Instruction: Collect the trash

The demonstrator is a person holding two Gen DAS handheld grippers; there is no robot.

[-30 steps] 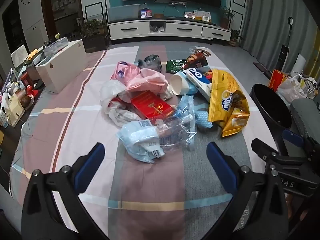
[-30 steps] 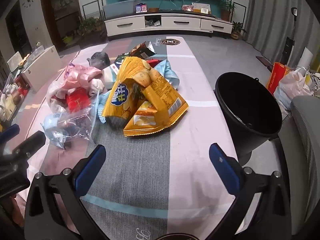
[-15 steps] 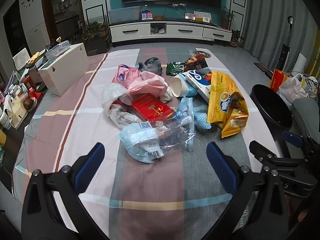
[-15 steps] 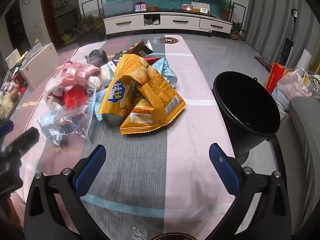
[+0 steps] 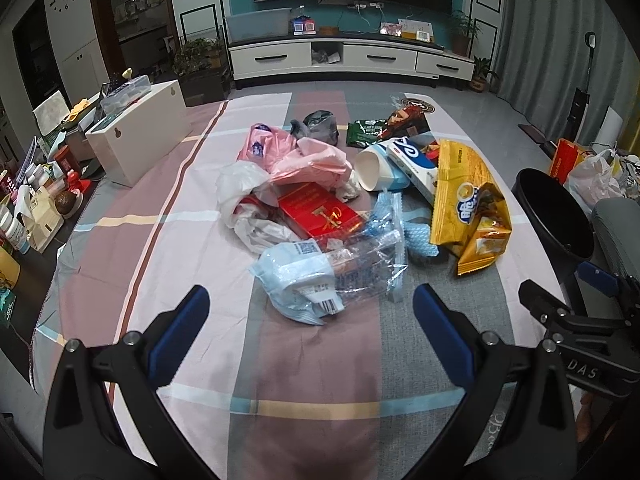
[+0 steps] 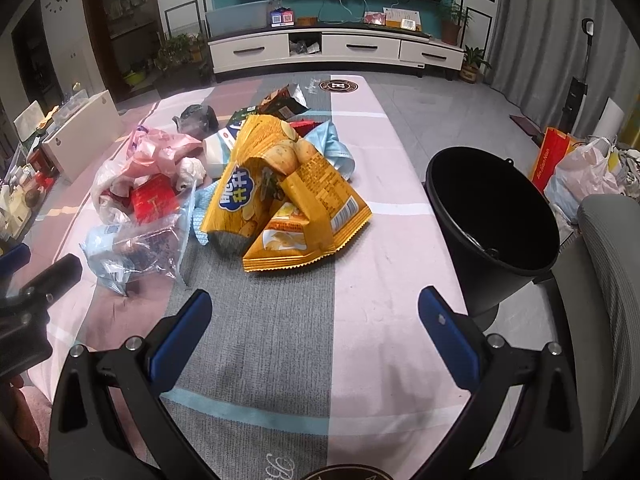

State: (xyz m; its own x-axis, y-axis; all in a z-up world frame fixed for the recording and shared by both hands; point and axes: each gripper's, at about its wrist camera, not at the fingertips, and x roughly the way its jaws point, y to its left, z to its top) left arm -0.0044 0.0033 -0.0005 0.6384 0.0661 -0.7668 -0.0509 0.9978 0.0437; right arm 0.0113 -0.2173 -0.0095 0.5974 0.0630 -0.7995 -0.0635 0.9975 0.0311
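Note:
A heap of trash lies on the striped tablecloth [image 5: 132, 264]: a clear and light-blue plastic wrapper [image 5: 328, 268] nearest, a red box [image 5: 320, 212], pink plastic bags [image 5: 304, 156], a white cup [image 5: 370, 168] and yellow chip bags [image 5: 468, 208]. My left gripper [image 5: 310, 320] is open and empty, just short of the wrapper. My right gripper [image 6: 316, 320] is open and empty, in front of the yellow chip bags [image 6: 288, 196]. A black bucket [image 6: 492, 208] stands off the table's right edge.
A white box [image 5: 140, 136] sits at the table's far left. Small items crowd a side table at the left [image 5: 32, 208]. A grey chair [image 6: 608, 280] is at the right, shopping bags [image 6: 576, 172] behind the bucket. A TV cabinet [image 5: 344, 56] lines the back wall.
Both grippers have drawn back a little from the heap and risen slightly. Both stay open and empty; the trash has not moved.

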